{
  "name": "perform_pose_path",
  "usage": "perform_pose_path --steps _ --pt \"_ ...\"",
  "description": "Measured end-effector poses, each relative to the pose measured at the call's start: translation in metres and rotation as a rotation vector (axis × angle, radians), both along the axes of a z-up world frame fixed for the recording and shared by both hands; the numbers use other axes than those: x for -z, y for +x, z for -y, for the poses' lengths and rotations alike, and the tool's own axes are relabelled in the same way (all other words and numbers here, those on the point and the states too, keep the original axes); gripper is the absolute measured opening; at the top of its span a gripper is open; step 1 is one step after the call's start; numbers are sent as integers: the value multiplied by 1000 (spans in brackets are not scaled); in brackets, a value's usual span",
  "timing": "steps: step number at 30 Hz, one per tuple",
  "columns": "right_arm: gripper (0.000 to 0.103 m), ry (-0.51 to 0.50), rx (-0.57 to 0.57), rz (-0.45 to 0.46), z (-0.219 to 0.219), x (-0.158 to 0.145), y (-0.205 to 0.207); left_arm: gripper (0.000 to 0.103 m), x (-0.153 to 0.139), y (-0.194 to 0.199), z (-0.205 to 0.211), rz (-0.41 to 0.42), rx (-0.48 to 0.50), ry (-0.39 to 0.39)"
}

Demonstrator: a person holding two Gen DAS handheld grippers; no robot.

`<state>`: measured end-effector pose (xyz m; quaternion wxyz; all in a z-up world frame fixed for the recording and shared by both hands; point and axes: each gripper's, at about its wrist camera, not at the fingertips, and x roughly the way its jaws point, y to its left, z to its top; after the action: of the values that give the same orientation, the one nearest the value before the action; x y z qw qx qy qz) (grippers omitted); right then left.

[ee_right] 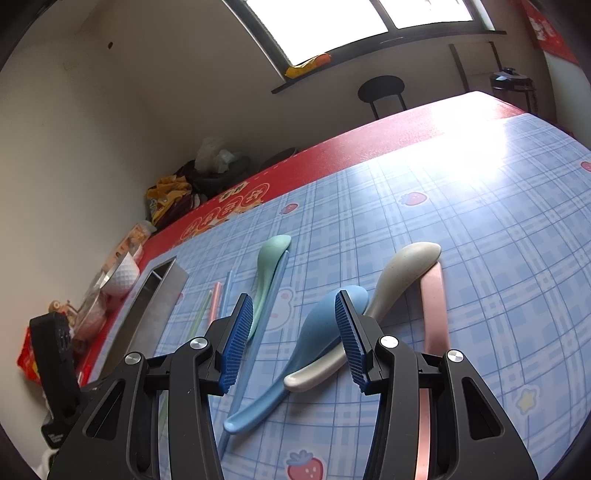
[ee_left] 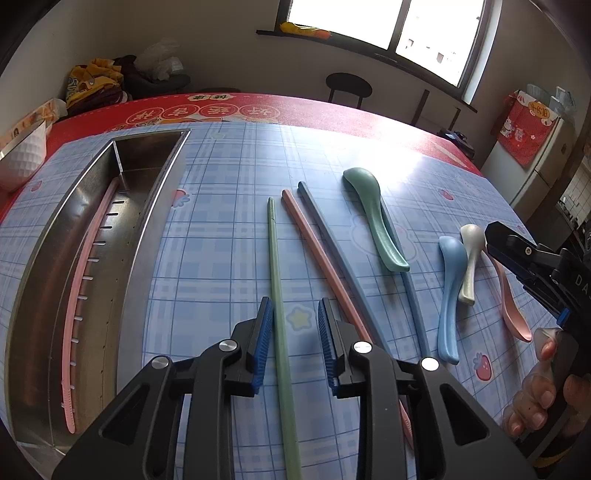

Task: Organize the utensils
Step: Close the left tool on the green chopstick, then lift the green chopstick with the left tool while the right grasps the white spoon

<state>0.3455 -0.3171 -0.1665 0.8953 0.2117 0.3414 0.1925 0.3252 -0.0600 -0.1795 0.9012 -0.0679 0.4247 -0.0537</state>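
A blue plaid tablecloth [ee_left: 229, 229] over a red mat is seen beneath a bright window [ee_left: 391, 22]; glare washes the upper right of the cloth, where it lies bare. At left in the left wrist view, a steel tray [ee_left: 147, 236] holds a pink chopstick [ee_left: 83, 295]. The left gripper [ee_left: 295, 317] stands open astride a green chopstick [ee_left: 279, 295], the right pad clear of it. Only the right wrist view shows the right gripper [ee_right: 293, 325] open above a blue spoon [ee_right: 314, 339] crossed by a white spoon [ee_right: 399, 280], nothing held. A green spoon [ee_left: 373, 214] lies centre-right.
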Motion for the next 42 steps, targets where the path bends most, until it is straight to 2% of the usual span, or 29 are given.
perform_pose_path --steps 5,7,10,17,22,29,34,38,42 --pt "46 12 12 -4 5 1 0 19 -1 -1 -2 1 -16 -9" --pt "46 17 16 -7 6 2 0 6 0 -1 -6 -4 -19 -31" --pt "46 24 19 -12 8 3 1 6 0 -2 -8 2 -8 -62" --pt "46 30 18 -10 10 2 2 5 -12 -14 -5 91 -6 -46" --pt "46 31 35 4 15 0 0 5 -13 -14 -8 96 -6 -68" --pt "46 86 94 -81 34 9 5 5 -17 -20 -6 132 -4 -62" --pt "44 53 79 -171 26 22 12 5 -18 -21 -7 140 2 -63" --pt "44 25 119 -200 24 23 16 5 -19 -23 -5 146 9 -58" --pt "35 -3 147 -232 19 28 23 5 -19 -24 -7 149 8 -68"
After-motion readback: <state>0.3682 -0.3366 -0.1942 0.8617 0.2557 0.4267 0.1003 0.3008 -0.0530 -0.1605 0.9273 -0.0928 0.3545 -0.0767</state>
